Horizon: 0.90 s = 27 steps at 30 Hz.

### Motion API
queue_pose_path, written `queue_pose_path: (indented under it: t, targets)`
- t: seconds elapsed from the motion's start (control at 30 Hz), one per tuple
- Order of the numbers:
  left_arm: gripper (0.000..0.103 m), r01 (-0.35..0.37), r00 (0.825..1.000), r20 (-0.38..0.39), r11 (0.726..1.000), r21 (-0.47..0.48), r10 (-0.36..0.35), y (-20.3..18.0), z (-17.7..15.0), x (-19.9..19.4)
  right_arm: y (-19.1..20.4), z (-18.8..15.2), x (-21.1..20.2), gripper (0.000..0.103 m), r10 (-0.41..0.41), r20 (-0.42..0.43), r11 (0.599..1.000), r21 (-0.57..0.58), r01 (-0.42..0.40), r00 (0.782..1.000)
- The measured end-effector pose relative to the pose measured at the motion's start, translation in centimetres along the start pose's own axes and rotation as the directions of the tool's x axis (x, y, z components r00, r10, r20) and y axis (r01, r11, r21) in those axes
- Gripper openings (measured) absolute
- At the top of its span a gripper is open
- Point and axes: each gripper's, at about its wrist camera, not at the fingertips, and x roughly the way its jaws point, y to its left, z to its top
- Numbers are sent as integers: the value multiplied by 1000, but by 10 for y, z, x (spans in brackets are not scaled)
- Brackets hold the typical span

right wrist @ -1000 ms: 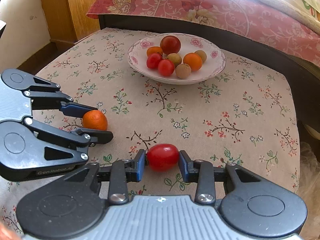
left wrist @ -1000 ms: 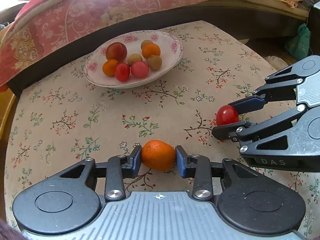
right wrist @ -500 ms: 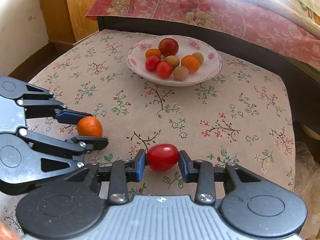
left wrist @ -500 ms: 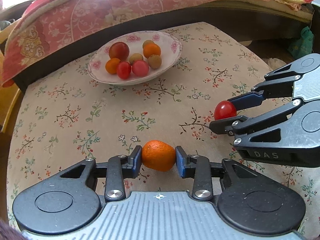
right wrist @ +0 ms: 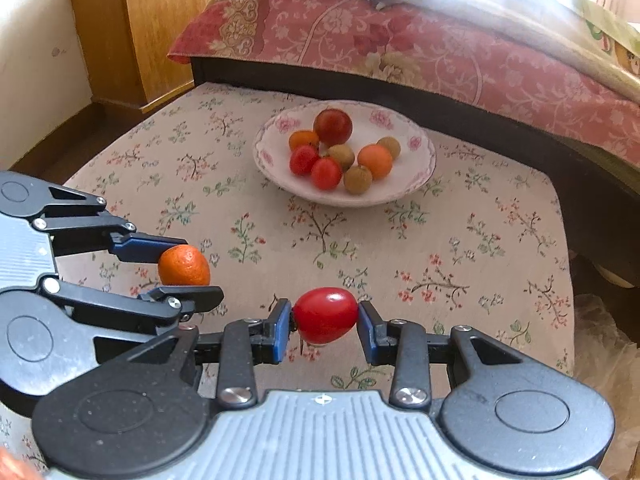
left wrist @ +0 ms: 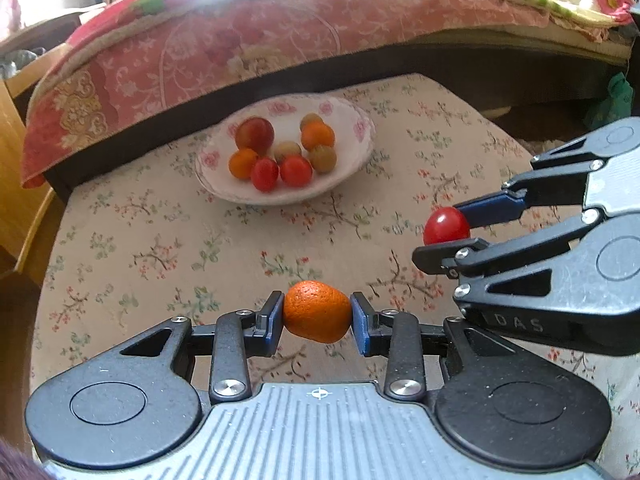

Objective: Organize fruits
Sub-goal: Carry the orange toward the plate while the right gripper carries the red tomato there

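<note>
Left hand-held gripper (left wrist: 317,317) stays clamped on the orange (left wrist: 316,311); right hand-held gripper (right wrist: 325,322) on the tomato (right wrist: 325,314). Both now lifted off the desk (right wrist: 460,248), bowl (right wrist: 416,188) farther ahead. Likely next: carry both over.

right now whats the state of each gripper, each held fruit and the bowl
left gripper: shut on the small orange
small orange: clamped between the pads, off the cloth
right gripper: shut on the red tomato
red tomato: clamped between the pads, off the cloth
bowl: upright on the tablecloth, holding eight small fruits
</note>
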Motion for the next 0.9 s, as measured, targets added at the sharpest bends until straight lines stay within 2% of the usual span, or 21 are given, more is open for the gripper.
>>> queue_pose_path:
  t: [0.9]
  targets:
    - [43, -49, 997, 67, 999, -12, 50, 15, 40, 6, -14, 37, -2, 39, -37, 75, 999, 38, 34, 997]
